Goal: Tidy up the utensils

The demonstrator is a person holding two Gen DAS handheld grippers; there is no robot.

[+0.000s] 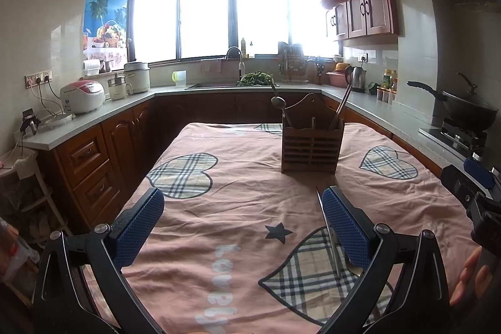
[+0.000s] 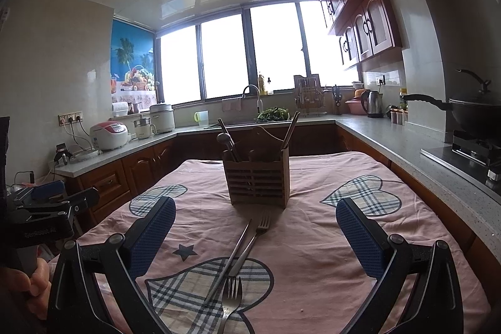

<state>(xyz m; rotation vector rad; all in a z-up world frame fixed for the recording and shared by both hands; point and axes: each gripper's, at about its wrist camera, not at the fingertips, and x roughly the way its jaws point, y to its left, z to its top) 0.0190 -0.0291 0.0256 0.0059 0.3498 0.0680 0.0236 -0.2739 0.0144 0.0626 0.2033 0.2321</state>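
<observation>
A brown wooden utensil holder [image 1: 310,147] stands on the pink cloth-covered table [image 1: 238,177] and holds a spoon [image 1: 278,104] and a few long utensils. It also shows in the right wrist view [image 2: 258,182]. My right gripper [image 2: 255,232] is open above the table, with two forks [image 2: 250,243] [image 2: 230,301] and a thin metal utensil [image 2: 231,255] lying between its fingers. My left gripper [image 1: 242,223] is open and empty; a metal utensil [image 1: 327,227] lies just beside its right finger.
Kitchen counters run along the left, back and right. A rice cooker [image 1: 83,96] sits at left, a sink [image 1: 219,85] at the back, a kettle [image 1: 357,79] and a wok on the stove [image 1: 466,110] at right.
</observation>
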